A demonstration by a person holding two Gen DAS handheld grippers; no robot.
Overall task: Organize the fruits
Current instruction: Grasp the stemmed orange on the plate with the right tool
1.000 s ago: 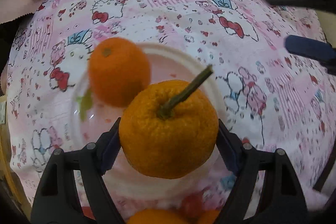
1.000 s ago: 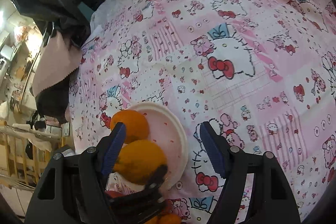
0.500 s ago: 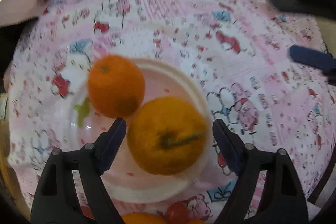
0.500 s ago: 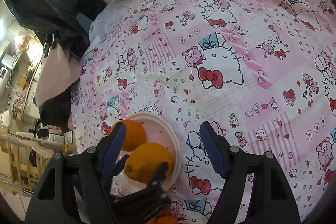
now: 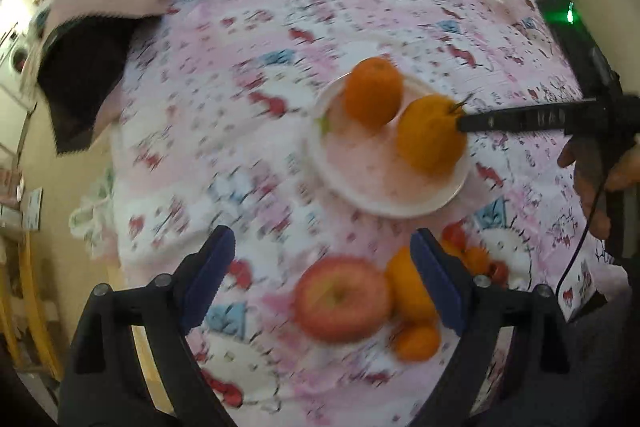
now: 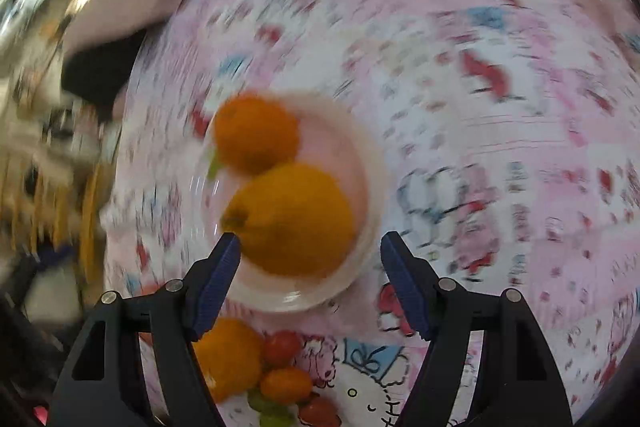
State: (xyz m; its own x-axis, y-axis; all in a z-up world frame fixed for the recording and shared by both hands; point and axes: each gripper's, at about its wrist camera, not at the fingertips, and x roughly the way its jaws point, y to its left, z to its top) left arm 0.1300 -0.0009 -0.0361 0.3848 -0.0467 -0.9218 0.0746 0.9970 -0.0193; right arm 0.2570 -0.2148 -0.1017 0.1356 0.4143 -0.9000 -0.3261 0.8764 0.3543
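A white plate (image 5: 360,195) on the pink patterned cloth holds a round orange (image 5: 373,91) and a stemmed orange (image 5: 430,135). My left gripper (image 5: 322,275) is open and empty, pulled back above a red apple (image 5: 342,299) and small oranges (image 5: 408,291). In the right wrist view the plate (image 6: 362,251) lies just ahead of my open, empty right gripper (image 6: 310,251), with the stemmed orange (image 6: 292,219) nearest and the round orange (image 6: 256,135) behind. The right gripper's finger (image 5: 520,119) reaches in beside the stemmed orange.
Loose fruit lies near the front edge: an orange (image 6: 228,359), a cherry tomato (image 6: 282,347), a kumquat (image 6: 286,385) and green grapes (image 6: 272,411). A dark bag and pink cloth (image 5: 92,27) lie at the far left. The table edge drops off at the left.
My left gripper opened, left the stemmed orange on the plate and pulled back toward the loose fruit. The right gripper moved closer to the plate. Both views are motion-blurred.
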